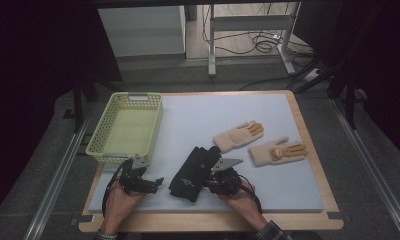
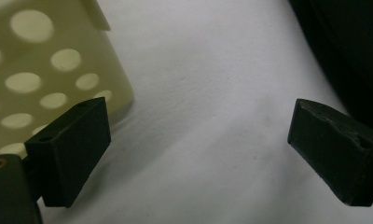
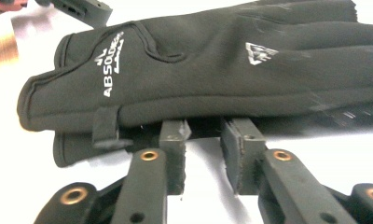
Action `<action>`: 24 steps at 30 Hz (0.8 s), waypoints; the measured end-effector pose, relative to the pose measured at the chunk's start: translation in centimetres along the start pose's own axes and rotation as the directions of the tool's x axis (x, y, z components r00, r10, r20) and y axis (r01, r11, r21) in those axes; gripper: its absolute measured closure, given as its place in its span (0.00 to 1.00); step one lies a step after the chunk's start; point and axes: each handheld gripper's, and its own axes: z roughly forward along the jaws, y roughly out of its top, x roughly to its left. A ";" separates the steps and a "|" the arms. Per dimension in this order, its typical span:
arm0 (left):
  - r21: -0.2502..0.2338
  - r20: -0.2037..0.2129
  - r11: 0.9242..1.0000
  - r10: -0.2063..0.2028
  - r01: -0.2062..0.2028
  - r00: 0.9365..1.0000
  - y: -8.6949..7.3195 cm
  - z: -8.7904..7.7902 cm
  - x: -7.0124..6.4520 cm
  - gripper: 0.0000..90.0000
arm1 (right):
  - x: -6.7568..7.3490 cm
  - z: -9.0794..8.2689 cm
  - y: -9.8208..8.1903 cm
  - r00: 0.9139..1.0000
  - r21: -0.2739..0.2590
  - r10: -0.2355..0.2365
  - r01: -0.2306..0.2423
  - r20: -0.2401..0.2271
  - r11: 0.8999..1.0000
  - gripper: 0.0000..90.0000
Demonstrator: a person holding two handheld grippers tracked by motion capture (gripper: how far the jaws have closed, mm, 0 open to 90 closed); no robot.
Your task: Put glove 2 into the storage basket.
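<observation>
Tongs: right pair (image 3: 203, 140) narrow, empty beside black gloves (image 3: 212, 70); left pair (image 2: 198, 149) wide. Gloves may slide away.

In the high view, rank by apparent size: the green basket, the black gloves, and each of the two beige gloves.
1. Green basket
2. Black gloves, stacked
3. Two beige gloves: alike, no ranking between them.

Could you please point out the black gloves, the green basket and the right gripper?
black gloves (image 3: 212, 70): right gripper view, on the back of the top glove.
green basket (image 1: 99, 150): high view, on its near rim.
right gripper (image 3: 203, 140): right gripper view, midway between its fingers.
</observation>
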 end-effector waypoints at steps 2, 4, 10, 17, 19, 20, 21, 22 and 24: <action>0.002 0.008 1.000 0.001 -0.001 1.000 0.1 0.0 -0.1 0.07 | -0.4 -1.0 -0.5 1.000 0.002 -0.011 0.011 0.024 1.000 0.72; 0.004 0.020 1.000 0.000 0.000 1.000 0.2 -0.1 -0.2 0.07 | -0.8 -1.8 -0.9 0.998 0.007 -0.015 0.015 0.053 1.000 0.70; -0.005 0.075 1.000 -0.024 0.024 0.997 0.5 -0.3 -0.7 0.05 | -3.3 -4.7 -2.8 0.991 -0.010 0.036 -0.035 0.129 0.999 0.59; -0.026 0.136 0.999 -0.033 0.037 0.990 1.5 -0.9 -2.0 0.02 | -5.3 -7.1 -4.8 0.977 0.003 0.054 -0.055 0.207 0.998 0.48; -0.038 0.154 0.999 -0.029 0.035 0.988 2.2 -1.2 -2.7 0.01 | -5.8 -7.7 -5.4 0.970 0.017 0.044 -0.050 0.238 0.999 0.44; -0.043 0.161 0.999 -0.024 0.032 0.987 2.5 -1.2 -3.1 0.00 | -6.0 -7.9 -5.7 0.970 0.016 0.040 -0.045 0.242 0.999 0.42; -0.048 0.162 0.998 -0.021 0.030 0.986 2.7 -1.2 -3.4 0.00 | -6.1 -8.0 -5.9 0.970 0.012 0.037 -0.041 0.242 0.999 0.41; -0.046 0.164 0.999 -0.013 0.020 0.986 3.2 -1.2 -3.9 0.00 | -6.1 -8.1 -6.0 0.970 0.010 0.036 -0.040 0.241 0.999 0.40; -0.039 0.169 0.999 -0.001 0.008 0.986 4.0 -0.8 -4.7 0.00 | -6.1 -8.1 -6.0 0.972 0.016 0.032 -0.036 0.234 0.999 0.38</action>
